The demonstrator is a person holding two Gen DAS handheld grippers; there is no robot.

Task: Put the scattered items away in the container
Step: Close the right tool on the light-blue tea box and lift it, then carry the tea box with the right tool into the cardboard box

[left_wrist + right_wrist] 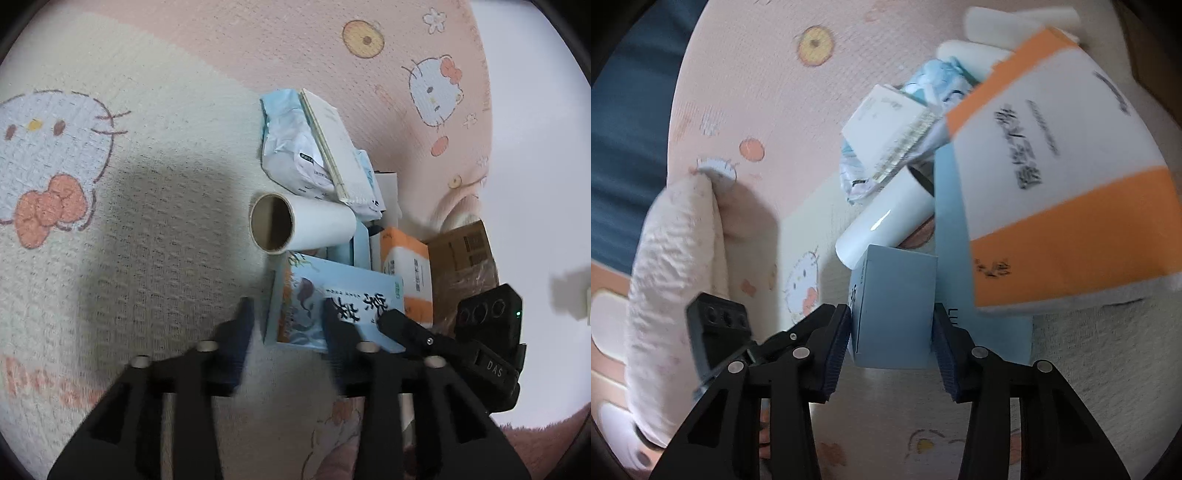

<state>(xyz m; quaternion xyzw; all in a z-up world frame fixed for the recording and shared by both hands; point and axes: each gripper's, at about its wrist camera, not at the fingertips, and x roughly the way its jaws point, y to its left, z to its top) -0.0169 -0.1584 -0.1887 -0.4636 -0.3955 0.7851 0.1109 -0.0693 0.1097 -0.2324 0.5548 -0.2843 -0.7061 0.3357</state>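
The left gripper [288, 321] is held low over the patterned mat [129, 184] and is pointed at a pile of items. Its jaws are spread, and the corner of a light blue box [332, 306] with dark characters is seen between them; it cannot be told if the pads touch it, because the picture is blurred there. In the right wrist view, the right gripper [892, 332] is directed at the same pile from the other side. Its jaws are closed against the two side faces of the blue box [894, 306], so the box is gripped.

Just behind the box a white roll [306, 225] with a cardboard core is lying on its side, and behind it a crumpled pale blue packet [291, 147] with a flat white box [340, 147] leaned on it. An orange and white pack [1052, 177] is seen close to the right camera, blurred and partly cut off. A brown cardboard container [461, 258] is partly hidden behind the pack.
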